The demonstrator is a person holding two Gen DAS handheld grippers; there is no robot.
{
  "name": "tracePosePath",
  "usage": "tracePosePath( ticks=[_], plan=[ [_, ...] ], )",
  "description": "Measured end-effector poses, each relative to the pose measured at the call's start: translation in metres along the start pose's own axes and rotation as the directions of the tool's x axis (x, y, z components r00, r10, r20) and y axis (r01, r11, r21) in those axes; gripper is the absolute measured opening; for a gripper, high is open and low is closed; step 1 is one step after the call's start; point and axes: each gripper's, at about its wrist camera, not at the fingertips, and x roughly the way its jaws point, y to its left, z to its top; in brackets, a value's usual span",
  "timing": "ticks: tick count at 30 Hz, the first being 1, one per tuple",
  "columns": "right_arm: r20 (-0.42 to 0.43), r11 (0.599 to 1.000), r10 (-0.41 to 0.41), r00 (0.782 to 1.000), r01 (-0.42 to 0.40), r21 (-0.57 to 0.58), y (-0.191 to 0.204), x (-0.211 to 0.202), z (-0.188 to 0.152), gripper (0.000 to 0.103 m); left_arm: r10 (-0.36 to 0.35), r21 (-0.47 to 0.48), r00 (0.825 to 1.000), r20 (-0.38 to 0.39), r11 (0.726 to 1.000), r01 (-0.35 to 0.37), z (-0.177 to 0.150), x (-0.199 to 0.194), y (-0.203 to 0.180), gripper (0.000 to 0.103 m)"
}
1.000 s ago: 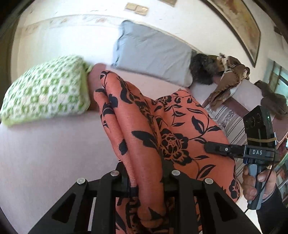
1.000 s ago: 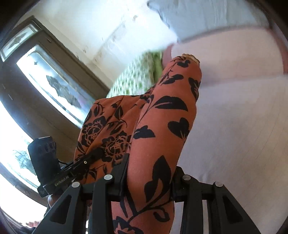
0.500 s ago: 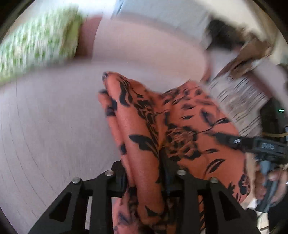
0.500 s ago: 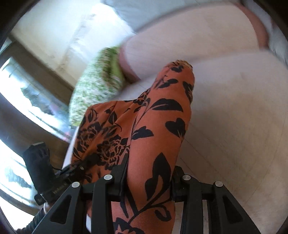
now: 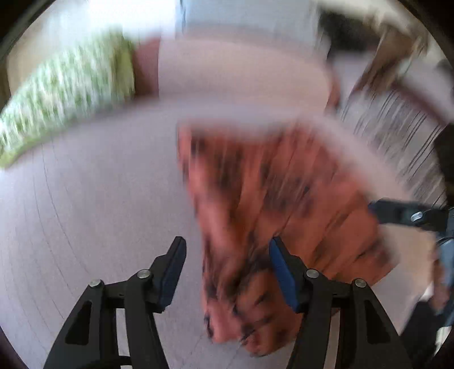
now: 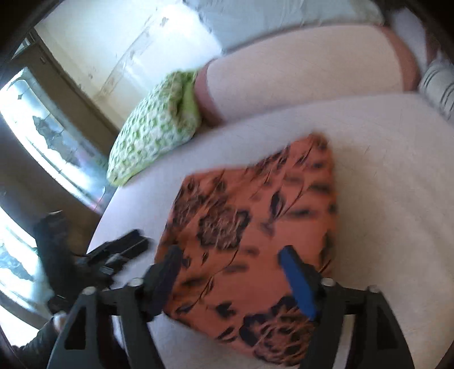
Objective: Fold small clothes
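An orange garment with black flowers lies folded on the pale pink bed. My right gripper hovers over its near edge, jaws opening, blue pads standing wide and off the cloth. The left wrist view is blurred: the garment hangs loosely down beside the right finger of my left gripper, whose jaws are opening too, with the left pad well clear of the cloth. Each view shows the other gripper at its edge: the right gripper and the left gripper.
A green-and-white pillow lies at the bed's far left, with a pink bolster and a grey pillow behind. Striped fabric and brown clothes sit to the right. A window is on the left, past the bed's edge.
Both grippers have sunk toward the bed with the garment and opened their jaws. The garment, gripped and held up before, has dropped out of both grips onto the sheet.
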Motion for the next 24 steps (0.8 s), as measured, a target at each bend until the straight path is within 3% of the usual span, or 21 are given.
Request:
tracePosePath(
  ticks=[2, 5, 6, 8, 10, 11, 12, 13, 15, 17, 19, 21, 23, 24],
  plan=[
    [-0.114, 0.997, -0.028, 0.993, 0.035, 0.063, -0.018, 0.027, -0.014, 0.076, -0.035, -0.046, 0.999, 0.015, 0.998, 0.035, -0.003, -0.001, 0.005, 0.059],
    [-0.064, 0.997, -0.030, 0.997, 0.035, 0.074, -0.015, 0.005, -0.015, 0.078, -0.013, -0.013, 0.993, 0.113, 1.000, 0.015, 0.006, -0.032, 0.002, 0.059],
    [-0.044, 0.998, -0.036, 0.998, 0.038, 0.055, -0.008, -0.004, -0.012, 0.078, -0.006, 0.008, 0.984, 0.179, 1.000, 0.005, 0.011, -0.048, -0.002, 0.059],
    [0.004, 1.000, 0.020, 1.000, -0.020, 0.006, 0.004, -0.025, -0.012, 0.081, 0.011, 0.028, 0.976, 0.220, 0.999, -0.018, 0.016, -0.056, -0.005, 0.061],
    [0.012, 0.997, 0.078, 0.997, -0.078, 0.021, 0.003, -0.025, -0.019, 0.090, 0.066, 0.045, 0.991, 0.113, 0.996, -0.072, 0.015, -0.026, -0.005, 0.061],
    [-0.019, 0.995, 0.084, 0.996, -0.083, 0.054, -0.008, -0.012, -0.029, 0.090, 0.090, 0.045, 0.995, 0.030, 0.995, -0.091, 0.011, -0.003, 0.000, 0.062],
    [-0.074, 0.994, 0.060, 0.995, -0.053, 0.095, -0.019, 0.004, -0.042, 0.090, 0.073, 0.030, 0.997, 0.013, 0.997, -0.074, 0.010, 0.004, 0.004, 0.063],
    [-0.107, 0.987, 0.053, 0.993, -0.036, 0.157, -0.035, 0.017, -0.053, 0.088, 0.055, -0.002, 0.998, 0.034, 0.998, -0.055, 0.011, -0.002, 0.010, 0.063],
    [-0.031, 0.982, 0.084, 0.996, -0.077, 0.174, -0.032, 0.001, -0.053, 0.088, 0.070, -0.006, 0.995, 0.070, 0.998, -0.069, 0.020, -0.018, 0.012, 0.062],
    [0.010, 0.985, 0.084, 0.996, -0.084, 0.148, -0.022, -0.015, -0.046, 0.088, 0.065, -0.018, 0.977, 0.203, 0.998, -0.063, 0.040, -0.045, 0.012, 0.062],
    [0.043, 0.990, 0.082, 0.996, -0.086, 0.112, -0.018, -0.021, -0.046, 0.089, 0.049, -0.019, 0.960, 0.276, 0.999, -0.046, 0.061, -0.056, 0.011, 0.062],
    [-0.013, 0.988, 0.063, 0.998, -0.061, 0.142, -0.028, -0.006, -0.054, 0.089, 0.073, -0.004, 0.969, 0.236, 0.997, -0.074, 0.089, -0.036, 0.012, 0.062],
    [0.015, 0.980, 0.084, 0.996, -0.085, 0.178, -0.040, -0.003, -0.064, 0.089, 0.079, -0.008, 0.982, 0.173, 0.997, -0.079, 0.105, -0.008, 0.017, 0.062],
    [0.031, 0.980, 0.092, 0.995, -0.096, 0.172, -0.040, -0.007, -0.066, 0.089, 0.079, -0.019, 0.991, 0.106, 0.997, -0.078, 0.111, 0.016, 0.022, 0.062]
  ],
)
